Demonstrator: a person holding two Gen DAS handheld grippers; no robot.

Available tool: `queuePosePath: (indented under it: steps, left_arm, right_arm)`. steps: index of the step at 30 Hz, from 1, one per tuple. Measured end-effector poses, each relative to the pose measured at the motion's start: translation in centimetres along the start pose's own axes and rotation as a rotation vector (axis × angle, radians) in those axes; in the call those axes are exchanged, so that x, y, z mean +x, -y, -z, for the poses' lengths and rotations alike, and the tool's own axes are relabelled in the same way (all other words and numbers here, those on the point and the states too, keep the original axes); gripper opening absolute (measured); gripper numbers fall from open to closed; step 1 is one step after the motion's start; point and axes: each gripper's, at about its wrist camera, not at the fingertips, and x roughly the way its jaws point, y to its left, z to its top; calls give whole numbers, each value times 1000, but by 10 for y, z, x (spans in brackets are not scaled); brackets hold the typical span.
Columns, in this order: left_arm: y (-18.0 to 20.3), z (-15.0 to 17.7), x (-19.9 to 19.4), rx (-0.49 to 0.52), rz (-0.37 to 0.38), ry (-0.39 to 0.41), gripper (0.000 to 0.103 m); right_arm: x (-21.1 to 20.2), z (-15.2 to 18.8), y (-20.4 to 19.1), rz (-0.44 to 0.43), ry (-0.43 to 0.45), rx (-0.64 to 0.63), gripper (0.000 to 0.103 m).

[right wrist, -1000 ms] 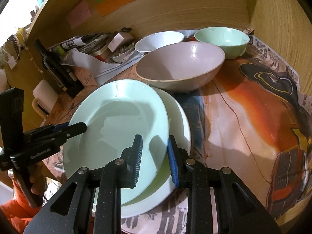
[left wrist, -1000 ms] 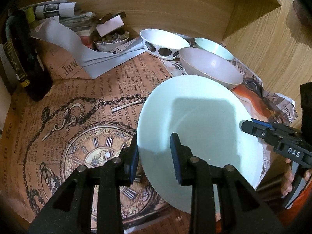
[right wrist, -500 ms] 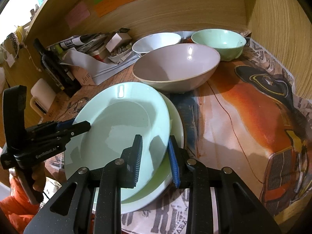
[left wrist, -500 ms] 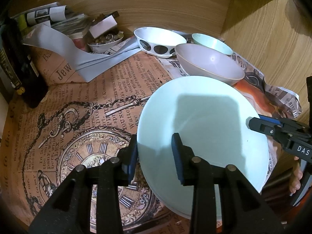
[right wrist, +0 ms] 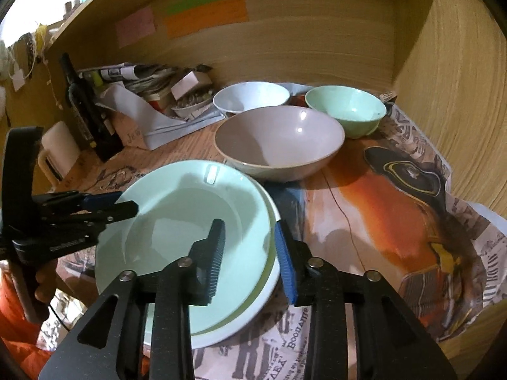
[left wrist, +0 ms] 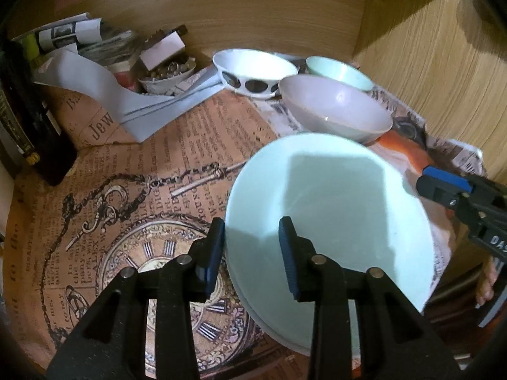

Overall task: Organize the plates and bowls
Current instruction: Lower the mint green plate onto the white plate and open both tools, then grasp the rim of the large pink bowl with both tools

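Papered shelf (right wrist: pixel 374 209), stacked plates (right wrist: pixel 190 221)

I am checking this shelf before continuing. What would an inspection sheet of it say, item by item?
Surface: printed paper covers the shelf.
Job's things: pale green plate lies on a white plate; grey bowl, green bowl and white bowl stand behind, upright.
Clutter: dark bottle, rolled papers, small dish of bits.
Grippers: left gripper straddles the pale green plate's rim, grip unclear; right gripper jaws have just been opening, plate rims between them.
Cables: thin dark line on the paper; wire or print, cannot tell.
Surroundings: wooden walls, coloured notes.
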Motion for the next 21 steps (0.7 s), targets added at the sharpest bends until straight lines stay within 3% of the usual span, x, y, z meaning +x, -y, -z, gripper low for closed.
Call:
queuePosePath:
  steps: [4,6,10,17,21]
  left_arm:
    - [-1,-7,-21,9,-11,65,40]
    - [-2,-13,-32,12,-20,103,49]
    - [-4,-26,-49,18,-28,167,57]
    - [-1,-56,-59,27,-33,245,84]
    - [2,-74,-51,37,-29,243,85]
  right_arm:
    - [-5,-5,5,6,32,29,39]
    - [-10,-10,8,13,57,35,42]
    - [-20,-22,13,37,121,40,52]
    - [-30,-47,28,63,224,66,66]
    - [-24,-59,36,82,243,69,67]
